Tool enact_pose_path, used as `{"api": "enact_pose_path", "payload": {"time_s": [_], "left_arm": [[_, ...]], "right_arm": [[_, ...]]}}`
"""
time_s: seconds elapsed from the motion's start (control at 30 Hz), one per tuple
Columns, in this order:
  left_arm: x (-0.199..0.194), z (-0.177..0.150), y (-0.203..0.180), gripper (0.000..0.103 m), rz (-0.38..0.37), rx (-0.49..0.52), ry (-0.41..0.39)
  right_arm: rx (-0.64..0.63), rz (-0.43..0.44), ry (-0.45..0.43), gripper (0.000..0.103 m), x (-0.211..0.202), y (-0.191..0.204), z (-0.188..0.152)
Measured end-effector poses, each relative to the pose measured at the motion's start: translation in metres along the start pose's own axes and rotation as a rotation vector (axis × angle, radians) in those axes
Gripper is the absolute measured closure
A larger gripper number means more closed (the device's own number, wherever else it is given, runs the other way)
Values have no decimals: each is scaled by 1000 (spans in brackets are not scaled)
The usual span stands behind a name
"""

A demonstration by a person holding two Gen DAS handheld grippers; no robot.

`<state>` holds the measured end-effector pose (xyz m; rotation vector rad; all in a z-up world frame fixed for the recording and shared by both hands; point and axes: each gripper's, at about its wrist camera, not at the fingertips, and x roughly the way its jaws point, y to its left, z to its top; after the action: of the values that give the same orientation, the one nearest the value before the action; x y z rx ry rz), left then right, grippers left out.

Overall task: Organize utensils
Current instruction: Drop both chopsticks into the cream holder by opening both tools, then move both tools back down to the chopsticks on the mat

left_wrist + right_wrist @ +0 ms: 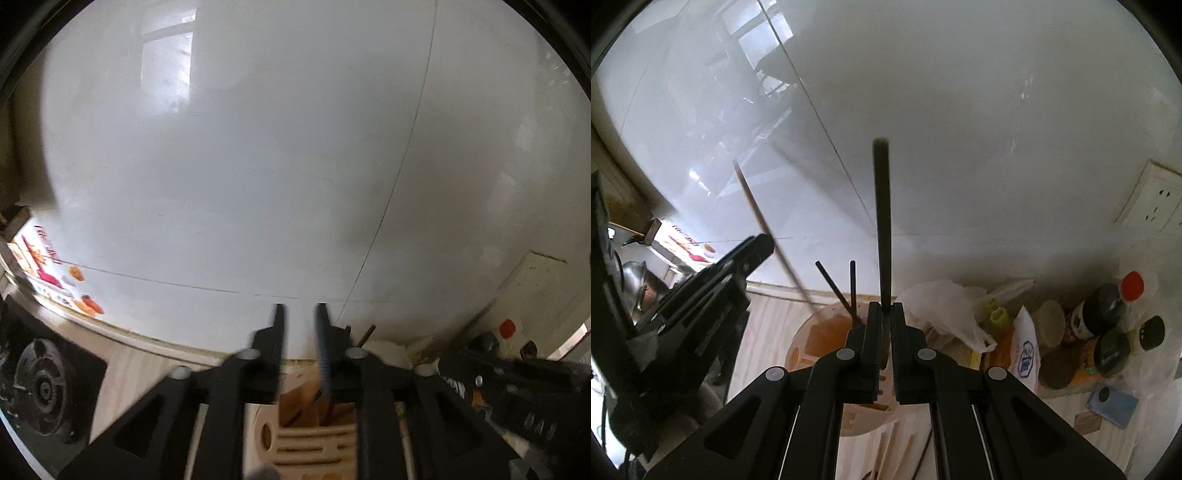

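Low in the centre of the right wrist view, the right gripper [885, 314] is pinching a dark chopstick [882, 221], jaws nearly together on its lower end; the stick rises straight up toward mid-frame against the white tiled wall [960, 110]. Just below and left of the fingertips sits a pale wooden utensil holder [820, 332] on the light wood desk [764, 325], with two more dark chopsticks [846, 291] standing in it, tilted. A thin brown stick [764, 221], blurred, leans from the holder up to the left. At left of frame the left gripper [753, 251] shows as a black body; cannot tell its jaws from here. Lower right of frame: crumpled plastic bag [945, 310], dark bottles [1108, 314], one with a red cap [1132, 286], a wall socket [1152, 203] at the right edge.

Bottom centre of the left wrist view, the left gripper [301, 314] is spread partway, nothing between the fingertips. The holder [310, 435] lies right under it, slotted side showing, partly hidden by the fingers. Lower left of that frame shows a stove burner [46, 387] and a colourful printed box [44, 266] against the wall.
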<state>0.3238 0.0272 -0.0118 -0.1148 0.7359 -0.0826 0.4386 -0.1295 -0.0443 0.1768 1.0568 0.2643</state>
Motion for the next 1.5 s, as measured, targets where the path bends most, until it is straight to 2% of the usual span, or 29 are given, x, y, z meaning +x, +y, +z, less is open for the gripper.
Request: {"api": "enact_pose_path", "payload": {"time_s": [0.03, 0.07, 0.1, 0.17, 0.23, 0.3, 0.43, 0.57, 0.67, 0.8, 0.83, 0.87, 0.93, 1.0, 1.1, 1.17, 1.23, 1.3, 1.33, 1.5], "left_arm": [[-6, -2, 0, 50, 14, -1, 5], [-14, -5, 3, 27, 33, -5, 12], [-21, -8, 6, 16, 39, -10, 7], [-34, -21, 13, 12, 60, -10, 11], [-39, -35, 21, 2, 72, -25, 39], [-43, -56, 28, 0, 96, -42, 76], [-40, -99, 30, 0, 132, -36, 139], [-27, -141, 23, 0, 158, -11, 238], [-14, -173, 16, 0, 191, 10, 310], [14, -213, 4, 0, 211, 57, 424], [23, -225, 1, 1, 212, 65, 455], [34, -237, -1, 3, 198, 67, 493], [52, -256, -5, 21, 177, 68, 566], [68, -276, -9, 47, 152, 63, 648], [85, -296, -15, 60, 129, 56, 717], [92, -305, -19, 66, 128, 70, 732], [91, -305, -25, 74, 134, 93, 695], [91, -305, -29, 96, 108, 105, 690], [91, -305, -32, 100, 107, 113, 690], [90, -304, -14, 102, 172, 131, 684]], "right_arm": [[9, 6, 1, 86, -2, -2, 0], [19, 12, -2, 76, -4, -3, -1], [32, 18, -10, 69, -10, -7, -3], [46, 0, -20, 64, -18, -11, -9], [55, -32, -32, 56, -27, -17, -22], [71, -67, -39, 50, -35, -25, -37], [134, -113, -36, 44, -42, -46, -82], [194, -117, -46, 24, -38, -64, -128], [208, -154, -22, 24, -25, -75, -161], [231, -190, 72, 27, 3, -93, -197], [239, -187, 110, 30, 15, -97, -208], [246, -184, 140, 37, 25, -99, -216], [255, -182, 199, 46, 46, -102, -232], [263, -184, 246, 54, 64, -104, -246], [272, -185, 302, 57, 84, -107, -264], [275, -185, 325, 58, 92, -108, -272], [273, -184, 337, 58, 95, -108, -277], [273, -184, 346, 59, 98, -109, -280], [274, -184, 350, 59, 98, -110, -281], [267, -170, 368, 59, 106, -107, -279]]}}
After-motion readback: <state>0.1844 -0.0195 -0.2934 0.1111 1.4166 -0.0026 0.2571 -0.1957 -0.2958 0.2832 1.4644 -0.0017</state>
